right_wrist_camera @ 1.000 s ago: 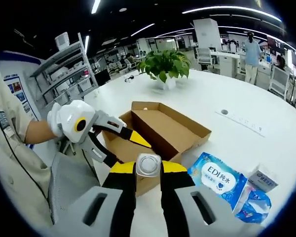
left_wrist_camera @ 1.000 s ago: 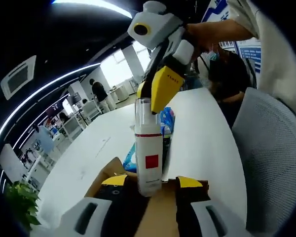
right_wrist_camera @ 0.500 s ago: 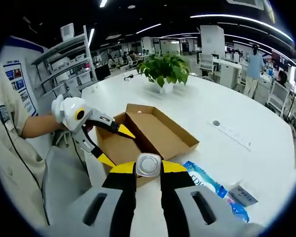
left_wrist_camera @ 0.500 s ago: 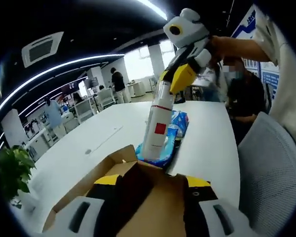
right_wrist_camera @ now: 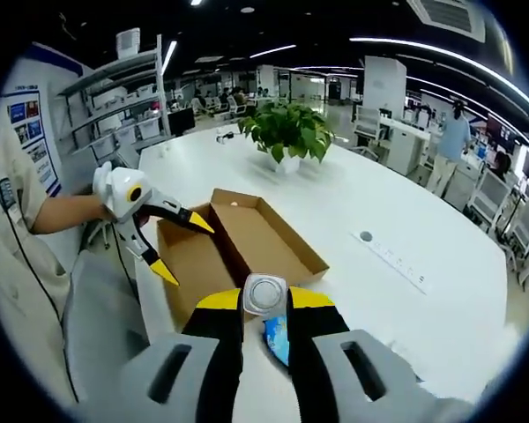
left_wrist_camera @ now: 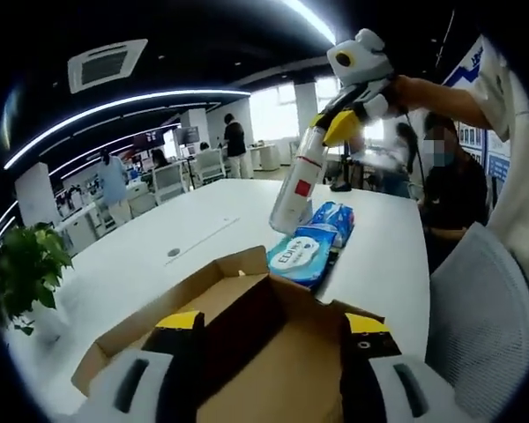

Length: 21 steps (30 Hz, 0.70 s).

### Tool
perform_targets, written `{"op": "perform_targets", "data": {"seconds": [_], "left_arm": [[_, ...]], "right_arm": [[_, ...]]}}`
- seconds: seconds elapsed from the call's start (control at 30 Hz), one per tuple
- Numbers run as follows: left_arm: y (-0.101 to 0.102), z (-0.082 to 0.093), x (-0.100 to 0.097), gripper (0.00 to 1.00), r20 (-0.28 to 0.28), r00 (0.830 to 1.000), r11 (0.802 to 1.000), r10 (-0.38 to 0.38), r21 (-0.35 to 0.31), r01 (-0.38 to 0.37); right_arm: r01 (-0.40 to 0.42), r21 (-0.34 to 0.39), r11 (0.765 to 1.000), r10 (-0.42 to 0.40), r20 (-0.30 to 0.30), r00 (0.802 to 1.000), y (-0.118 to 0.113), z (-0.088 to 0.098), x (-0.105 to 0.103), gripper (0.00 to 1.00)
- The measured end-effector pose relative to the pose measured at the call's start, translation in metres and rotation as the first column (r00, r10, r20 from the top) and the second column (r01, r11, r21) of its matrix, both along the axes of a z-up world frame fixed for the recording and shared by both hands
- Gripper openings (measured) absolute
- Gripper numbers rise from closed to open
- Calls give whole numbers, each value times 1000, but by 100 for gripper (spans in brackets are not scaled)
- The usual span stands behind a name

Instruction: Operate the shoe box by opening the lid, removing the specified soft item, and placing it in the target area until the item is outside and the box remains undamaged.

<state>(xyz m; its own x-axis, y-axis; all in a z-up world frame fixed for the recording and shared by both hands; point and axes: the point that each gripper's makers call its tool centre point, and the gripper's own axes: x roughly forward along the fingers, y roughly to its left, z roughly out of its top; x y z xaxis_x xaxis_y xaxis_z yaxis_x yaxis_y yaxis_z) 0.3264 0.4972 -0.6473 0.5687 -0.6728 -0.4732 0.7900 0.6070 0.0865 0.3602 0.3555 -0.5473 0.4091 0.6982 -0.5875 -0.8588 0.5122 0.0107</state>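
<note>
Bottle [left_wrist_camera: 298,183]: we judge it rigid, slick; right gripper [right_wrist_camera: 265,308] jaws clenched near its cap.
Left gripper [right_wrist_camera: 178,246]: jaws released.

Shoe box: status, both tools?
Right tool shut on white bottle, held in the air past the shoe box. Left tool open at box edge. Box open. Blue wipes pack lies below the bottle.
</note>
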Motion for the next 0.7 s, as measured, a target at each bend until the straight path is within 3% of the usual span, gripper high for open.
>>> {"op": "perform_targets", "data": {"seconds": [0.7], "left_arm": [[33, 8, -3, 78, -29, 994, 994, 105, -37, -106]], "right_arm": [[-64, -124, 990, 75, 87, 993, -19, 11, 29, 15]]}}
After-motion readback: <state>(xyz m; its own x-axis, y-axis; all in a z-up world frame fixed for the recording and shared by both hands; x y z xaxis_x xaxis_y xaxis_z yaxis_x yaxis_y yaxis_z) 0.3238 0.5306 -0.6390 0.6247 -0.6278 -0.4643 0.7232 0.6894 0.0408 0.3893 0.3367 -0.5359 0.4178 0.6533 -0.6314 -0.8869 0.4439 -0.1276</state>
